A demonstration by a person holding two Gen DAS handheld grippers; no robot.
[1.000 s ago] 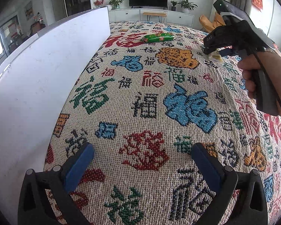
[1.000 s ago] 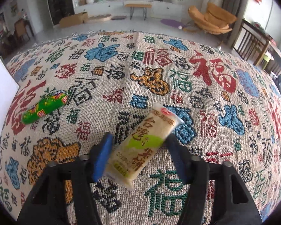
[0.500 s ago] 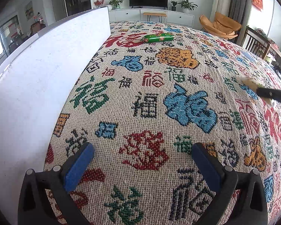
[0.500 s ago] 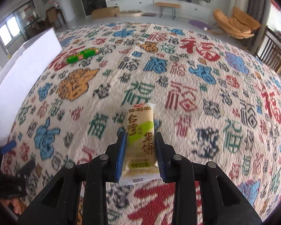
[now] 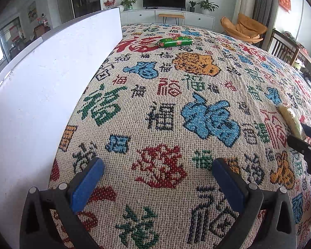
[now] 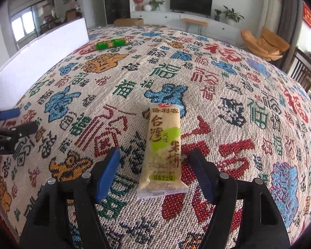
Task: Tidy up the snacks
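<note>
1. Two snacks show: one pale rice cracker packet (image 6: 162, 151) and one green sausage-shaped snack (image 6: 111, 43).
2. Two grippers show: the right gripper (image 6: 154, 172) and the left gripper (image 5: 157, 184), each with blue pads on black fingers.
3. The rice cracker packet lies flat on the tablecloth (image 6: 238, 95) between the right gripper's fingers, near the front of the table. The jaws are opening; both pads stand clear of the wrapper, so the packet is released.
4. The left gripper's jaws are spread wide with nothing between them, only cloth below.
5. The green snack lies far back on the left, near the far end of the white board (image 5: 41, 87), well apart from the packet.
6. No container is in view; both snacks rest directly on the cloth.
7. The packet is a long, flat, glossy plastic wrapper, cream with a green patch and dark characters, its ends crimped.
8. The green snack is a smooth, shiny cylinder with a red and yellow label.
9. The tablecloth is coarse woven fabric, beige, patterned with red, blue, green, orange and black characters.
10. The board is plain, smooth and upright along the left edge.
</note>
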